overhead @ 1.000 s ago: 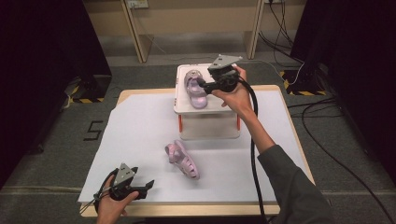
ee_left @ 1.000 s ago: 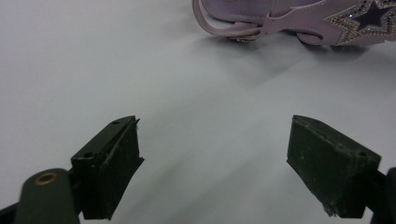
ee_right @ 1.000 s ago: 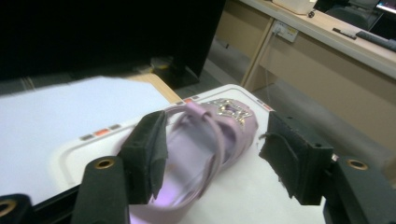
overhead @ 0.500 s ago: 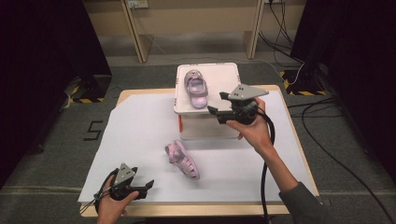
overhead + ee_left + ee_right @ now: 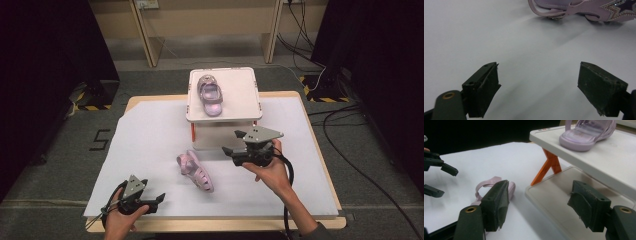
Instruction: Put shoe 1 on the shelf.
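White paper table (image 5: 150, 130), one shoe shelved, one left to fetch.
Shelf (image 5: 245, 95) at twelve o'clock carries a lilac sandal (image 5: 210, 92); its mate (image 5: 196, 171) lies centre. Right gripper (image 5: 227, 151), jaws just opening, empty, nears it from three o'clock and must straddle it. Left gripper (image 5: 160, 199) waits at seven, wide, empty.

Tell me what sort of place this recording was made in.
Probably a lab or studio set up for recording handling tasks, not a home: black curtains hang at both sides, cables trail over the grey carpet, and striped hazard tape marks the floor beside the paper-covered table.
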The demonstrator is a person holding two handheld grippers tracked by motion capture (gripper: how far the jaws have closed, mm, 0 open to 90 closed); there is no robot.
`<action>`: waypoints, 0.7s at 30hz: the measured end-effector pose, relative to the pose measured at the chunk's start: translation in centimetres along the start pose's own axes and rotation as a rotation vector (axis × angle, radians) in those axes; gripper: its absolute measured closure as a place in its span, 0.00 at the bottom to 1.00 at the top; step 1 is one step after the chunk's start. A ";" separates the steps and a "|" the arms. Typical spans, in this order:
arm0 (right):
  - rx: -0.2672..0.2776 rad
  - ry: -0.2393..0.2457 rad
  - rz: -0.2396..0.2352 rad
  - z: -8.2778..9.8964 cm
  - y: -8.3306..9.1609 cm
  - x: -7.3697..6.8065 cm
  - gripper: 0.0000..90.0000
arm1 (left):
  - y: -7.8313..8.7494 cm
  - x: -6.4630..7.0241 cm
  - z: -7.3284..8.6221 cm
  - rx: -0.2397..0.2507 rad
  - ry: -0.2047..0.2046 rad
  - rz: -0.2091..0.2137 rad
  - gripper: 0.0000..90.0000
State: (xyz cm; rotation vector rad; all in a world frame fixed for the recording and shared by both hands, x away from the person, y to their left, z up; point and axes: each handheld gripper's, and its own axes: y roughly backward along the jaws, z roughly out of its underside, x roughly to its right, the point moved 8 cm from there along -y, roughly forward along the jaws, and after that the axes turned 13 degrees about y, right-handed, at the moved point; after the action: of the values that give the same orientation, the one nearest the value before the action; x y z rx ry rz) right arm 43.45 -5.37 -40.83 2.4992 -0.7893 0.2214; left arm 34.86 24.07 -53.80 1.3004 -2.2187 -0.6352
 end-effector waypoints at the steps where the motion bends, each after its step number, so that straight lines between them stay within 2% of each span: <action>1: -0.002 -0.010 -0.006 0.2 0.0 -0.2 0.35 | 0.0 0.0 0.0 0.002 0.000 0.001 0.18; 2: -0.002 -0.010 -0.006 0.2 0.0 -0.2 0.35 | 0.0 0.0 0.0 0.002 0.000 0.001 0.18; 4: -0.032 -0.007 -0.027 1.3 -0.3 -1.2 0.35 | 0.0 -0.1 0.0 0.000 0.001 0.000 0.18; 7: -0.042 -0.004 -0.038 1.8 -0.4 -1.7 0.35 | 0.1 -0.1 0.0 0.003 0.002 0.001 0.18; 9: -0.068 0.000 -0.053 2.6 -0.8 -2.5 0.35 | 0.1 -0.1 0.0 0.002 0.002 0.003 0.18; 21: -0.106 0.024 -0.115 3.7 -2.3 -5.5 0.33 | 0.0 0.0 0.0 0.003 0.000 0.005 0.18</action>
State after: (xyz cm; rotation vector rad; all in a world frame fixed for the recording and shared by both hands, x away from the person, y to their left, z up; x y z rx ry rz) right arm 40.30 -2.89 -46.59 2.4282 -0.6292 0.1648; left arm 34.87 24.12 -53.77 1.2963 -2.2229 -0.6296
